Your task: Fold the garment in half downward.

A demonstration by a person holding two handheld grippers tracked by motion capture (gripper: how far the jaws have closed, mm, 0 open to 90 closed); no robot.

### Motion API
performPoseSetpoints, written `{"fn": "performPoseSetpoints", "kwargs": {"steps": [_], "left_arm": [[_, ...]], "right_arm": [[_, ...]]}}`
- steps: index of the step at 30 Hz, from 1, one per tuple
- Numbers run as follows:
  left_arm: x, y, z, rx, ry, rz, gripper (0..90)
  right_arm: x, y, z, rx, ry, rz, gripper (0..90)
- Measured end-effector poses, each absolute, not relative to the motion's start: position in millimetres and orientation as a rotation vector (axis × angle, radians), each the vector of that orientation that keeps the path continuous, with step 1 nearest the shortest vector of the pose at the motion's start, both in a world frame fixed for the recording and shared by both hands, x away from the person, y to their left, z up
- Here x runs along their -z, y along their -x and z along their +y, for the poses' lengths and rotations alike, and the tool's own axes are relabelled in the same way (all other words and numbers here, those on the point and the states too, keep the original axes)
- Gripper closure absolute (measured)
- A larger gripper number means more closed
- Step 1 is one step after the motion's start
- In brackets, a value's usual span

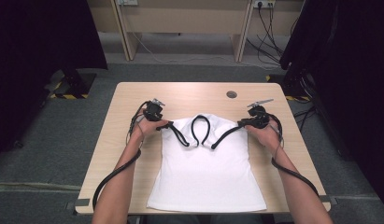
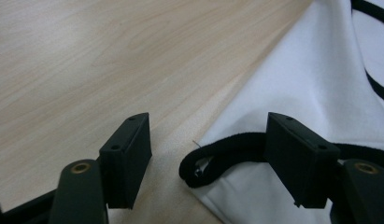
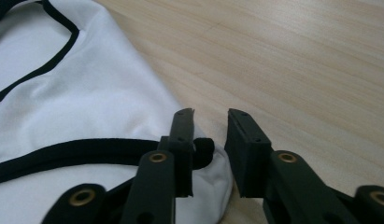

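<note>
The white top [image 1: 206,172] lies flat mid-worktop [image 1: 180,93]. At its shoulders, left gripper [image 2: 208,158] jaws stand apart around a black strap [image 2: 227,151]; right gripper [image 3: 210,154] jaws are narrower, perhaps not yet pinching the partly hidden strap end.

Both forearms reach forward, each hand gripping a set of tongs.

The left tongs [image 1: 162,125] sit at the end of a bare left forearm [image 1: 120,177] that comes in from the lower edge; the left hand [image 1: 150,122] wraps the body, a black cable [image 1: 112,175] trailing back beside the arm. Their jaws stand well apart, nothing pressed between the pads. The right tongs [image 1: 242,123] are held by the right hand [image 1: 266,133], wrist angled inward so the jaws point toward the left tongs. Their jaws stand close together with a narrow gap showing between the pads [image 3: 240,149].
</note>
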State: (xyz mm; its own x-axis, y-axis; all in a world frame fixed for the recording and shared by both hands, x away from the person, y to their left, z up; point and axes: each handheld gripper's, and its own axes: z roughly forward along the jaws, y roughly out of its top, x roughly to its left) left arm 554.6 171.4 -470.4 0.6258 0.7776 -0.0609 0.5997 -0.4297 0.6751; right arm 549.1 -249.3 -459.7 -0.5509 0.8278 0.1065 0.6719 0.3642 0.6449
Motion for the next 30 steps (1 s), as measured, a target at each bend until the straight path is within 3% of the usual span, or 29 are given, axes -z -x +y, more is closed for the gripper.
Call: {"fn": "performPoseSetpoints", "kwargs": {"steps": [5, 23, 24, 26, 27, 28, 29, 30], "left_arm": [[470, -555, 169, -0.340, -2.175, 1.077, 32.7], [469, -562, 175, -0.294, -2.106, 1.115, 37.4], [469, -562, 175, -0.294, -2.106, 1.115, 42.2], [472, -561, 171, -0.321, -2.130, 1.076, 42.2], [472, -561, 171, -0.321, -2.130, 1.076, 50.2], [472, -559, 167, -0.328, -2.136, 1.048, 50.2], [472, -559, 167, -0.328, -2.136, 1.048, 61.6], [472, -559, 167, -0.328, -2.136, 1.048, 61.6]], "right_arm": [[461, -548, -254, -1.006, -1.386, 2.376, 79.8], [465, -548, -258, -1.041, -1.411, 2.358, 77.8], [465, -548, -258, -1.041, -1.411, 2.358, 77.8], [466, -548, -258, -1.042, -1.408, 2.356, 77.8], [466, -548, -258, -1.042, -1.408, 2.356, 77.8], [466, -548, -257, -1.045, -1.411, 2.353, 78.2], [466, -548, -257, -1.045, -1.411, 2.353, 78.2], [466, -548, -257, -1.044, -1.410, 2.352, 78.2]]}}
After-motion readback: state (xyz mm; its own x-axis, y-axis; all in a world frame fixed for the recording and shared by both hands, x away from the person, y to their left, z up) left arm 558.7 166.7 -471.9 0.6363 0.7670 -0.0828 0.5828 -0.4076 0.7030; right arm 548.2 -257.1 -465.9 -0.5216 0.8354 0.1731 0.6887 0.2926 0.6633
